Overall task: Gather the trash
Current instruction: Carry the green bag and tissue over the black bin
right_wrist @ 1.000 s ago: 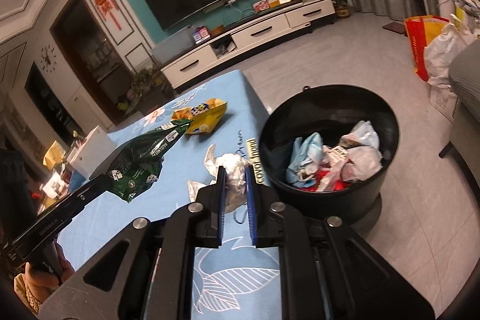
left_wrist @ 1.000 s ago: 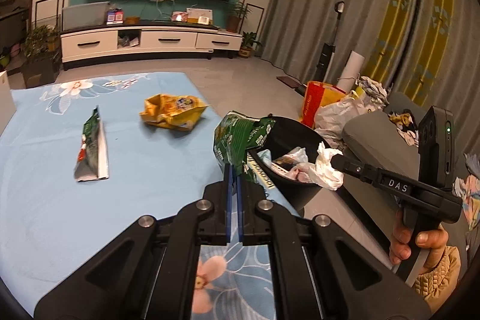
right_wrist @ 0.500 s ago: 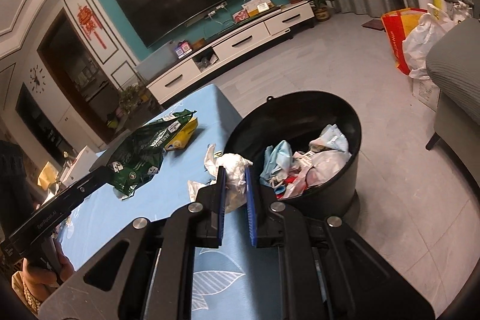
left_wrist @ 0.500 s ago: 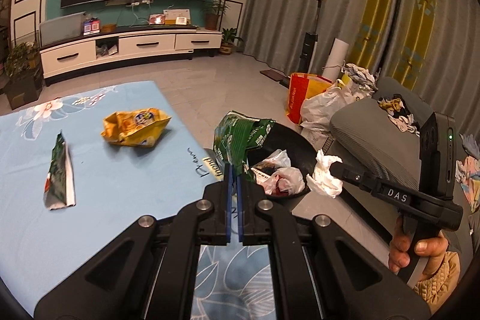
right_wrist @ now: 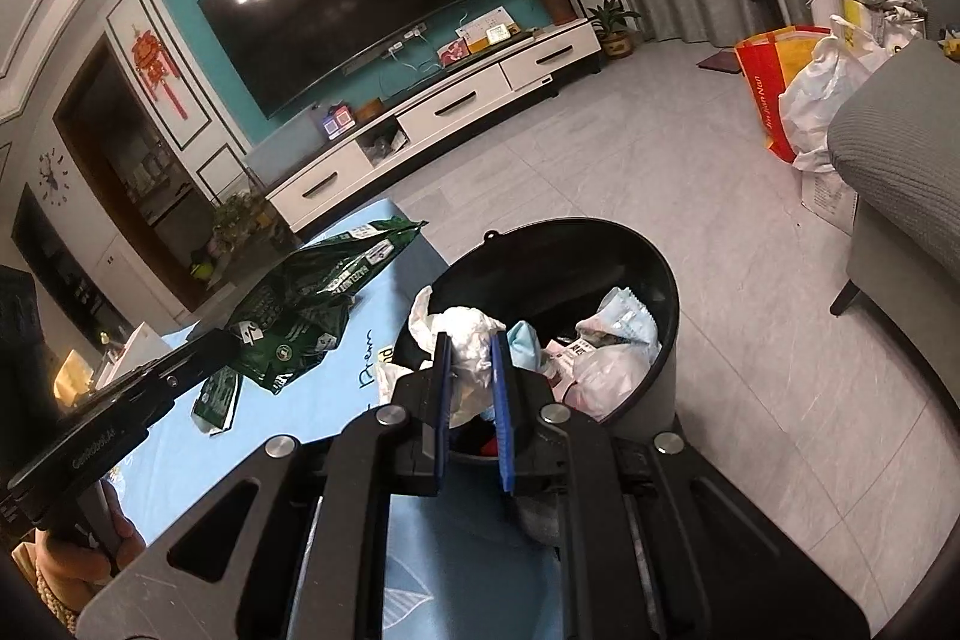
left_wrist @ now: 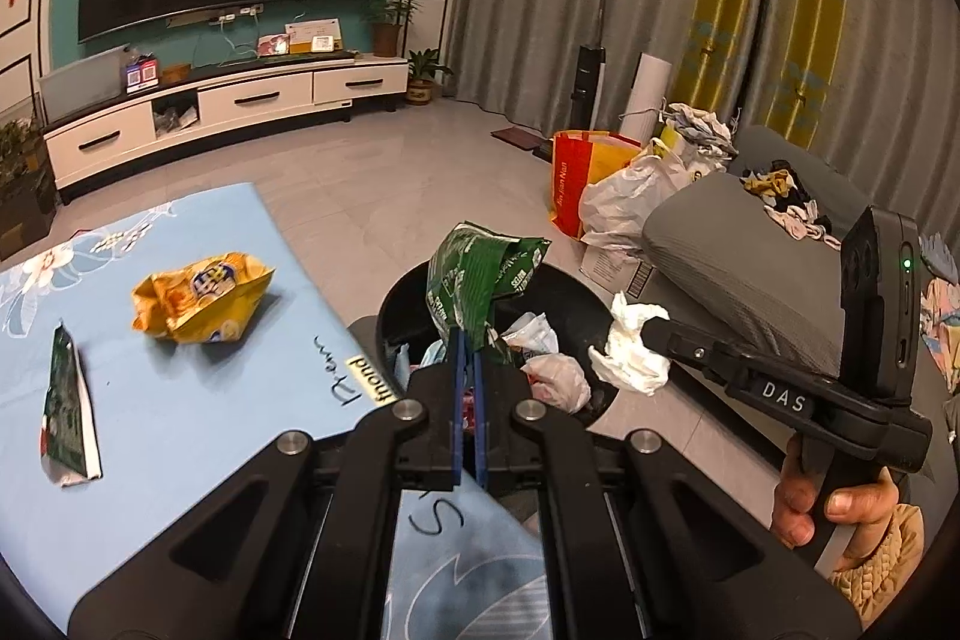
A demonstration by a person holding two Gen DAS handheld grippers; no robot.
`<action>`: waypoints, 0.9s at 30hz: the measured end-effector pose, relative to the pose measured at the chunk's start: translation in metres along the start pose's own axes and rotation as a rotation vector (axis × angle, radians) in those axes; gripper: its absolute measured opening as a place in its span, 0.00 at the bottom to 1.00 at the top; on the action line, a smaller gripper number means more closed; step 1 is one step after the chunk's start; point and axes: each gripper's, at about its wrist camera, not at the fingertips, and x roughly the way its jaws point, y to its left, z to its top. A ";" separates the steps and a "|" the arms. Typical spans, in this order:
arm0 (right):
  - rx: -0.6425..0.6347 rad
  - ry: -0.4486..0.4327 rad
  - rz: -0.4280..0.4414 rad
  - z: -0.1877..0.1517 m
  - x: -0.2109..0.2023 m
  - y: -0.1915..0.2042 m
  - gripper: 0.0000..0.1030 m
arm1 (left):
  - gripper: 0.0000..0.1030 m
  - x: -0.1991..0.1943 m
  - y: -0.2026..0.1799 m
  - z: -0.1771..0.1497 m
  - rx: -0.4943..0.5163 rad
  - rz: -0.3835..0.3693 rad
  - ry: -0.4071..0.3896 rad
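- The left gripper (left_wrist: 467,340) was clenched on a crumpled green snack bag (left_wrist: 480,274), its blue pads pressed together on the bag's lower edge.
- The green snack bag hung above the near rim of the black trash bin (right_wrist: 606,244), over the bin's open mouth in the left wrist view.
- The right gripper (right_wrist: 471,346) was grasping a wad of white tissue (right_wrist: 471,340) between its blue pads; the pads stood a little apart with the wad filling the gap.
- That white tissue was held over the bin's edge on the table side, above the trash already inside.
- Inside the bin lay crumpled wrappers and plastic (right_wrist: 612,340), white, pale blue and some red.
- The bin stood on the grey floor, touching or just beside the corner of the blue flowered tablecloth (left_wrist: 180,388); I could not tell which.
- On the cloth, well away from the bin, a yellow snack bag (left_wrist: 201,295) lay crumpled.
- Farther from the bin than the yellow bag, a flattened green wrapper (left_wrist: 66,409) lay on the cloth.
- A person's hand (left_wrist: 834,511) gripped the right gripper's handle, on the sofa side of the bin.
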 end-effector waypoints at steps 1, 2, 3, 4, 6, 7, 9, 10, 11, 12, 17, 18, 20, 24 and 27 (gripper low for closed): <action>-0.002 -0.001 -0.002 0.000 0.000 0.000 0.13 | 0.04 0.003 -0.002 0.002 0.005 -0.003 0.001; -0.002 -0.002 -0.003 0.001 0.001 -0.001 0.13 | 0.04 0.006 -0.004 0.003 0.009 -0.003 0.002; 0.000 -0.002 -0.002 0.002 0.003 -0.003 0.13 | 0.04 0.009 -0.005 0.005 0.012 -0.004 0.003; 0.001 -0.003 -0.002 0.003 0.004 -0.004 0.13 | 0.04 0.012 -0.006 0.006 0.014 -0.008 0.005; 0.001 -0.004 -0.005 0.005 0.008 -0.006 0.13 | 0.04 0.017 -0.008 0.007 0.021 -0.009 0.009; 0.001 -0.005 -0.006 0.005 0.009 -0.006 0.13 | 0.04 0.020 -0.009 0.008 0.025 -0.010 0.012; 0.000 -0.006 -0.008 0.007 0.011 -0.007 0.13 | 0.04 0.026 -0.010 0.009 0.033 -0.012 0.018; 0.001 -0.005 -0.010 0.007 0.013 -0.008 0.13 | 0.04 0.029 -0.011 0.010 0.035 -0.012 0.021; 0.002 -0.005 -0.012 0.007 0.015 -0.009 0.13 | 0.04 0.032 -0.012 0.010 0.036 -0.016 0.026; 0.003 -0.004 -0.014 0.007 0.016 -0.010 0.13 | 0.04 0.034 -0.012 0.011 0.037 -0.017 0.028; 0.010 0.005 -0.021 0.007 0.024 -0.013 0.13 | 0.04 0.046 -0.012 0.011 0.044 -0.020 0.044; 0.011 0.007 -0.021 0.008 0.025 -0.014 0.13 | 0.04 0.049 -0.012 0.010 0.044 -0.020 0.049; 0.013 0.010 -0.024 0.007 0.028 -0.015 0.13 | 0.04 0.054 -0.011 0.011 0.045 -0.020 0.056; 0.020 0.016 -0.029 0.006 0.033 -0.017 0.13 | 0.04 0.064 -0.011 0.011 0.048 -0.021 0.072; 0.025 0.021 -0.031 0.006 0.037 -0.020 0.13 | 0.04 0.070 -0.012 0.011 0.052 -0.020 0.081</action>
